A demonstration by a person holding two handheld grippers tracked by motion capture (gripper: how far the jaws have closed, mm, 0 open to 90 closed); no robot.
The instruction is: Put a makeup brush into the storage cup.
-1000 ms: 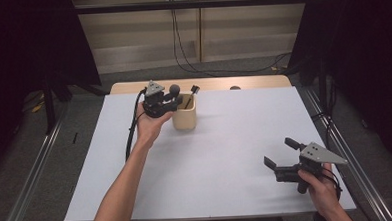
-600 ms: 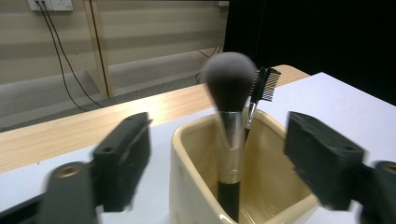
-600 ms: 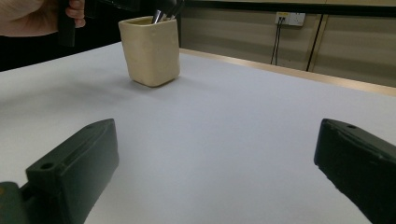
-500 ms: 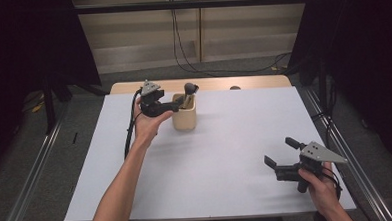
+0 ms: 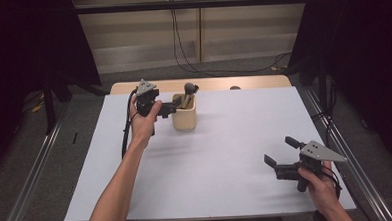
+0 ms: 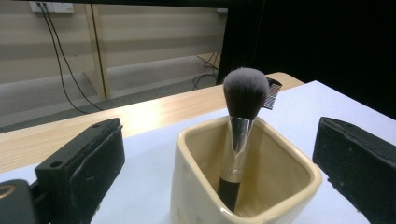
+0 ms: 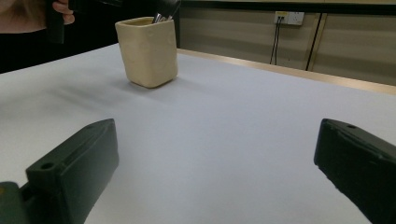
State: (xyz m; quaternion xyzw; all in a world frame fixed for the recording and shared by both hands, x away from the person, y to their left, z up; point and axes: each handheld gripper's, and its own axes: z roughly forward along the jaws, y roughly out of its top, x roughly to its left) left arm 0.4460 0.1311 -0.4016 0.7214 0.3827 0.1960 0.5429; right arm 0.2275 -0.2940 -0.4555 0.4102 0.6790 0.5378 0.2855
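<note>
The makeup brush stands nearly upright in the cream cup, which sits toward twelve o'clock on the white desk, a little left of centre. A small dark comb-like piece peeks out behind the bristles; what it is I cannot tell. The left claw sits at the cup's nine o'clock side, its jaws having just been opening; they now stand wide apart on either side of the cup, pressing on nothing, and the brush rests free. The right claw hovers near five o'clock over the desk, jaws spread, nothing between them.

The brush looks light: a domed tuft of soft, fluffy bristles, a shiny metal ferrule and a slim dark handle. The bristles would squash and splay, so the ferrule or upper handle is the better grip, though the polished metal may be slippery. The cup seems ceramic, squarish with rounded corners, glazed, thick-walled, likely heavy enough to stay put but chippable.
</note>
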